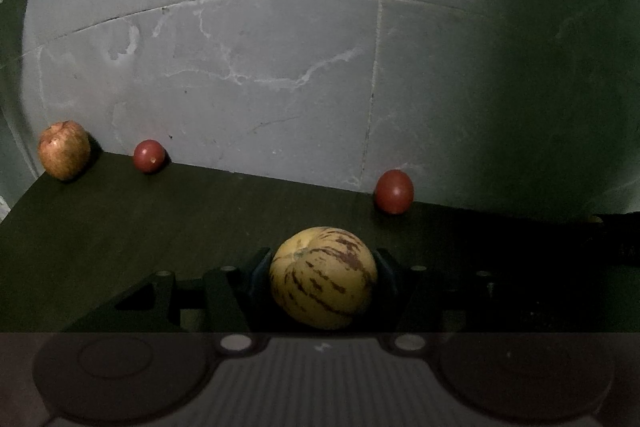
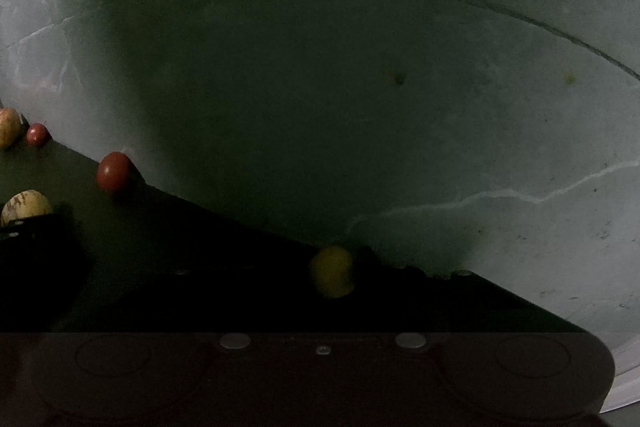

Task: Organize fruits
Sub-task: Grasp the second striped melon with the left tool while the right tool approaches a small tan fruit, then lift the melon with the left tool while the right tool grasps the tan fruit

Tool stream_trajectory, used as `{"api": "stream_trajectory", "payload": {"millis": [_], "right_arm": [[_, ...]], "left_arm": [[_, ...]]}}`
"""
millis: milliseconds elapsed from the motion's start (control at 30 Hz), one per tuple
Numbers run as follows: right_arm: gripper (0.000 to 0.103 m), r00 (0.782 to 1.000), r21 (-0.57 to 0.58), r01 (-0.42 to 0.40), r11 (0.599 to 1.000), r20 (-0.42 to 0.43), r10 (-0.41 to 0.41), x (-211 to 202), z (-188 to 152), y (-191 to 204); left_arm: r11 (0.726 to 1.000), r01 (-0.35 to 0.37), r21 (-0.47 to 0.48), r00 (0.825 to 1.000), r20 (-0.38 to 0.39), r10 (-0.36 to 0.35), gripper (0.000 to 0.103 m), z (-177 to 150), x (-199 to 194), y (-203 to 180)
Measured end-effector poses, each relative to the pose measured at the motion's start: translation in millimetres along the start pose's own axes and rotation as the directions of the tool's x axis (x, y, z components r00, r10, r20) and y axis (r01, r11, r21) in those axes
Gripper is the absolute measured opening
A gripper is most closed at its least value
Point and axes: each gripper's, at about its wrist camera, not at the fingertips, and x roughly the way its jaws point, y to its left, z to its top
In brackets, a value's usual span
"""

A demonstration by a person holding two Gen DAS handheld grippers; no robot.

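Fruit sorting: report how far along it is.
Nothing looks grouped yet. In hand: the left tongs are closed on the striped yellow fruit on the dark table; the right tongs bracket a small yellow fruit, but it is too dark to confirm a grip. Left: the apple and two red fruits sit scattered along the far edge.

Left gripper [image 1: 323, 267]: black angular fingers, silver screws; ribbed grey body, round dark discs.
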Motion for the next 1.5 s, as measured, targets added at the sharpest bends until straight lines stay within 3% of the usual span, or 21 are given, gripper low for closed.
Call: {"api": "stream_trajectory", "payload": {"millis": [67,600,933,1233,1500], "right_arm": [[0.028,1.000,-0.004,-0.003,1.000,0.001,0.003,0.3,-0.6,1.1],[0.027,0.985,-0.037,-0.170,0.985,0.010,0.170,-33.4,-0.4,29.0],[0.027,0.952,-0.084,-0.290,0.953,0.072,0.296,-91.4,17.5,37.5],[0.027,0.884,-0.203,-0.419,0.885,0.133,0.449,-153.9,36.7,39.9],[0.027,0.786,-0.327,-0.531,0.782,0.155,0.598,-207.5,50.0,45.5]], "left_arm": [[1.000,-0.002,0.002,1.000,0.001,0.002,0.058,0.1,-0.6,-0.6],[1.000,-0.014,-0.018,1.000,-0.001,0.014,0.057,-5.9,-26.2,-8.6],[0.997,-0.059,-0.057,0.997,0.046,0.061,0.057,-1.1,-81.4,-17.2],[0.977,-0.164,-0.140,0.978,0.110,0.180,0.057,0.3,-149.8,-25.2],[0.929,-0.279,-0.241,0.936,0.150,0.320,0.057,-7.8,-217.7,-33.5]]}}
